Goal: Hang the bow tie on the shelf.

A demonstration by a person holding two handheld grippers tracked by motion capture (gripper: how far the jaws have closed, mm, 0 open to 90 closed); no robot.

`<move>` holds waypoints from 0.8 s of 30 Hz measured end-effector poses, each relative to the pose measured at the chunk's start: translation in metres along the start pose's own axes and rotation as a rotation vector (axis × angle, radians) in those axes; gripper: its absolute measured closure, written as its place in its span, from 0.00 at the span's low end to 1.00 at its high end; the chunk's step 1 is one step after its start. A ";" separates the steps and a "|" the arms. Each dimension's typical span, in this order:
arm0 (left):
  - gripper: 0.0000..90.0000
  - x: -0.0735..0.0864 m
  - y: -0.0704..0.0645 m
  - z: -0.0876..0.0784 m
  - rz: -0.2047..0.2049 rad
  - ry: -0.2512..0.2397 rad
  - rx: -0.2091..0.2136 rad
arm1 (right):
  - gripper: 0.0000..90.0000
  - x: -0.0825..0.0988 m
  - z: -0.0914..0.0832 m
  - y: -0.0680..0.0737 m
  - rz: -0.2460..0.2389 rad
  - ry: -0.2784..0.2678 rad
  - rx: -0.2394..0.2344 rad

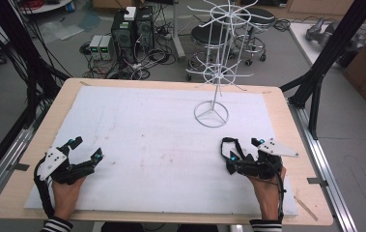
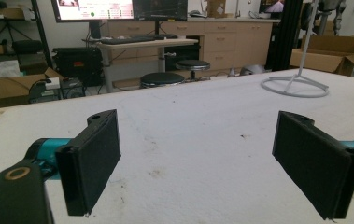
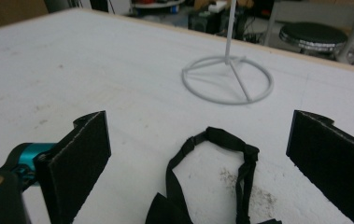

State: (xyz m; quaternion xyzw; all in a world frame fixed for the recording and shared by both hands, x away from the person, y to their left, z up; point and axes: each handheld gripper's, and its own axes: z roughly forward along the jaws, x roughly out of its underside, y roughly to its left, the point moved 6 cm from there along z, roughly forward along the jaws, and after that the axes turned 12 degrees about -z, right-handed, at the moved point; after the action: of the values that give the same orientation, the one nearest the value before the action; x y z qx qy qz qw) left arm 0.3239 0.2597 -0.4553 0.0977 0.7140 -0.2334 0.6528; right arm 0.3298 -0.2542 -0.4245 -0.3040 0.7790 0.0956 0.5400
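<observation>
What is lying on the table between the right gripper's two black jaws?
A black bow tie with its looped strap lies on the white mat between the open jaws of the right gripper, seen in the right gripper view.

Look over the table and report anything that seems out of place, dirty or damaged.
Little stands out. The white table cover carries faint brown smudges, clearest in the right gripper view beside the black bow tie. The white wire rack stands upright, its hooks bare. Both grippers, left and right, rest open.

rack [image 1: 213, 104] far right, strap [image 1: 232, 147] nearer — on table [image 1: 156, 145]
</observation>
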 end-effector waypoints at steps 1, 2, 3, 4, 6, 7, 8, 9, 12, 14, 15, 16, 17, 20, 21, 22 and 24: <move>0.17 0.000 0.000 0.000 0.000 0.000 0.000 | 0.08 -0.001 0.001 -0.001 0.000 0.016 -0.013; 0.17 0.000 0.000 0.000 0.002 0.002 -0.001 | 0.14 -0.001 0.002 -0.002 -0.004 0.031 -0.028; 0.17 0.000 0.000 0.000 0.002 0.001 -0.001 | 0.20 -0.002 0.002 -0.004 -0.014 0.048 -0.036; 0.17 0.000 0.000 0.000 0.001 0.002 -0.001 | 0.22 -0.002 0.002 -0.005 -0.032 0.071 -0.041; 0.17 0.000 0.000 0.000 0.002 0.001 -0.001 | 0.22 -0.003 0.005 -0.008 -0.052 0.116 -0.038; 0.17 0.000 0.000 0.000 0.001 0.002 -0.001 | 0.22 -0.004 0.006 -0.010 -0.059 0.134 -0.039; 0.17 0.000 0.000 0.000 0.001 0.002 -0.001 | 0.22 -0.004 0.008 -0.012 -0.055 0.157 -0.046; 0.17 0.000 0.000 0.000 0.002 0.002 -0.001 | 0.24 -0.004 0.009 -0.014 -0.057 0.170 -0.047; 0.17 0.000 0.000 0.000 0.002 0.002 -0.001 | 0.26 -0.003 0.013 -0.019 -0.061 0.229 -0.058; 0.17 0.000 0.000 0.000 0.002 0.002 -0.001 | 0.26 -0.002 0.018 -0.022 -0.055 0.274 -0.076; 0.17 0.000 0.000 0.000 0.001 0.002 -0.002 | 0.26 -0.001 0.019 -0.022 -0.054 0.290 -0.079; 0.17 0.000 0.000 0.000 0.002 0.002 -0.002 | 0.28 -0.001 0.021 -0.024 -0.061 0.306 -0.081; 0.17 0.000 0.000 0.000 0.002 0.000 -0.003 | 0.30 0.000 0.022 -0.024 -0.061 0.321 -0.085; 0.17 0.000 0.000 0.000 -0.001 -0.002 -0.004 | 0.33 0.002 0.024 -0.026 -0.072 0.350 -0.082; 0.17 0.000 0.000 0.000 -0.002 -0.002 -0.003 | 0.36 0.003 0.025 -0.026 -0.079 0.359 -0.089; 0.17 0.000 0.000 0.000 -0.002 -0.002 -0.003 | 0.36 0.004 0.025 -0.026 -0.082 0.367 -0.091; 0.17 0.000 0.000 0.000 -0.002 -0.002 -0.003 | 0.39 0.005 0.026 -0.025 -0.089 0.384 -0.092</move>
State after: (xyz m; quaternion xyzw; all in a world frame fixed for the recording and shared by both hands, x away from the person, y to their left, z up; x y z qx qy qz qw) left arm 0.3239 0.2600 -0.4552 0.0959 0.7138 -0.2331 0.6535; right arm 0.3639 -0.2638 -0.4354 -0.3749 0.8484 0.0474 0.3706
